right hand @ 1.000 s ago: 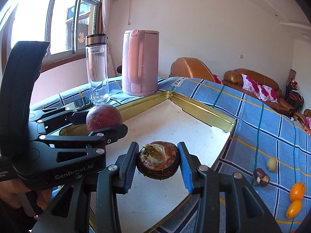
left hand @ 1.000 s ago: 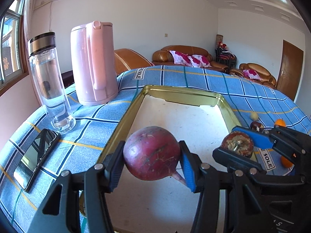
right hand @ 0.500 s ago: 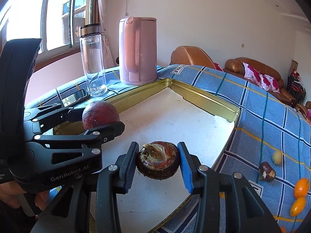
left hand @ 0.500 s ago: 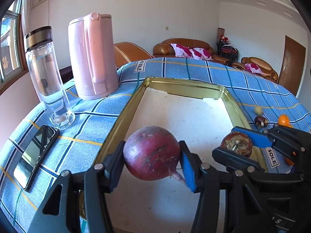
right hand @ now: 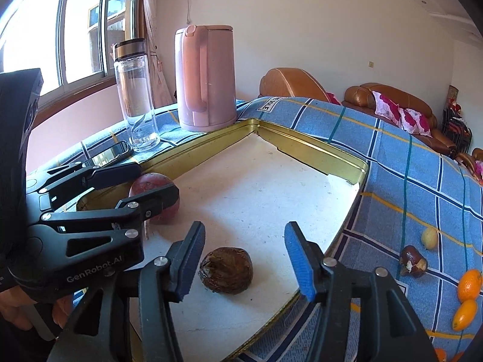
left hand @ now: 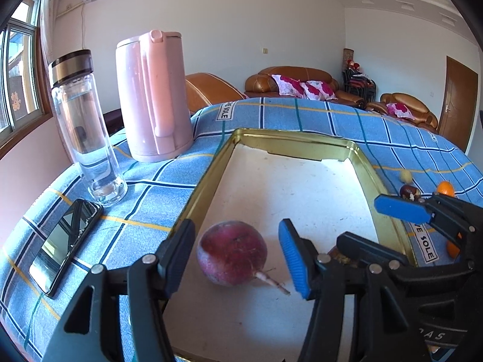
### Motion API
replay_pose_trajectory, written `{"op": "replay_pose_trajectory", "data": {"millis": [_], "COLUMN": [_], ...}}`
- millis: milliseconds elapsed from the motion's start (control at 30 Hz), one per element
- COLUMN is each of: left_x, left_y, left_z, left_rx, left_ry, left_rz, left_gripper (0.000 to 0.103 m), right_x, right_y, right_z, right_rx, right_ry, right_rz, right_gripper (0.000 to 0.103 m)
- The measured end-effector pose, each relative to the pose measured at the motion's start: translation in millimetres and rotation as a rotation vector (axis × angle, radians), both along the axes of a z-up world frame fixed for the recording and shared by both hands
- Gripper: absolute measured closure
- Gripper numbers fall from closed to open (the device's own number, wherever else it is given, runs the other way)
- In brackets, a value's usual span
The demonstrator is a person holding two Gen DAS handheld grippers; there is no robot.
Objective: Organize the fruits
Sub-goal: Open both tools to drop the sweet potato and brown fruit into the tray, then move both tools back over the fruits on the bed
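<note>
A round red-purple fruit point(left hand: 231, 254) with a short stalk lies on the white floor of the gold-rimmed tray point(left hand: 208, 181). My left gripper point(left hand: 237, 256) straddles it, jaws opening, pads clear of its sides. In the right wrist view a brown, shrivelled fruit point(right hand: 225, 270) rests on the tray point(right hand: 317, 154) between the opening jaws of my right gripper point(right hand: 244, 264), untouched. The left gripper point(right hand: 132, 187) shows there too, around the red fruit point(right hand: 155, 197). Loose fruits lie on the cloth: a yellow one point(right hand: 429, 237), a dark brown one point(right hand: 413, 261), two orange ones point(right hand: 469, 285).
A pink kettle point(left hand: 154, 96), a clear bottle point(left hand: 83, 126) and a phone point(left hand: 65, 241) stand left of the tray on the blue checked cloth point(left hand: 145, 199). A hand point(right hand: 18, 310) holds the left gripper. Sofas and a door are behind.
Both grippers opened and let go of their fruits. The red fruit and the brown fruit now rest on the tray floor between the parted pads.
</note>
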State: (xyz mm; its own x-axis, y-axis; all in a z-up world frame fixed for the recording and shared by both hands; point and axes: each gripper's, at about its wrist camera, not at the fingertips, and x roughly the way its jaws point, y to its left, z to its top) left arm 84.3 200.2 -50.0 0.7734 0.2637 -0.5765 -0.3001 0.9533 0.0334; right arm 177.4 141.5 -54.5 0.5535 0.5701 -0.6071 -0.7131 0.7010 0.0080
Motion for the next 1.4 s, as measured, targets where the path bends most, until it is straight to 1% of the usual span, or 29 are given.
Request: {"op": "replay_pose_trajectory", "data": {"millis": [33,133,400,533,600,633,733,900,1033,1167,1267,1400], "left_x": [-2,-7,-21,-26,-27,-27,-29,-30,-29,-28,-25,-22], "left_y": [0,-2,-24,-38,-44,-47,-56,-67,-76,-87,-98,-113], "left_z": [1,4,18,27,30,31,34,35,35,38,38,37], "left_rx": [-0.002,-0.014,-0.010,0.004,0.008,0.011,0.027,0.036,0.033,0.047,0.066,0.072], "left_ry": [-0.011,-0.046,-0.124,-0.163,-0.171,-0.174,-0.190,-0.204,-0.216,-0.226,-0.225,-0.220], "left_rz": [0.003,0.011,-0.001,-0.013,-0.026,-0.028,-0.025,-0.034,-0.045,-0.066,-0.084,-0.120], "left_gripper": [0.036,0.035,0.034,0.025,0.024,0.021,0.014,0.009,0.001,0.000,0.000,0.000], "right_x": [0,-3,-20,-25,-27,-28,-30,-31,-34,-37,-37,-39], "right_y": [-3,-10,-32,-51,-60,-64,-76,-92,-103,-117,-132,-152], "right_z": [1,6,17,25,29,30,32,31,32,34,35,34], "right_rx": [0.012,0.044,0.096,0.126,0.132,0.134,0.147,0.156,0.148,0.123,0.128,0.128], "right_ry": [-0.004,-0.031,-0.128,-0.141,-0.153,-0.158,-0.168,-0.169,-0.182,-0.210,-0.213,-0.219], "right_rz": [-0.008,-0.029,-0.101,-0.134,-0.149,-0.156,-0.175,-0.205,-0.228,-0.268,-0.300,-0.343], "right_gripper": [0.037,0.033,0.032,0.031,0.028,0.026,0.025,0.025,0.025,0.025,0.025,0.025]}}
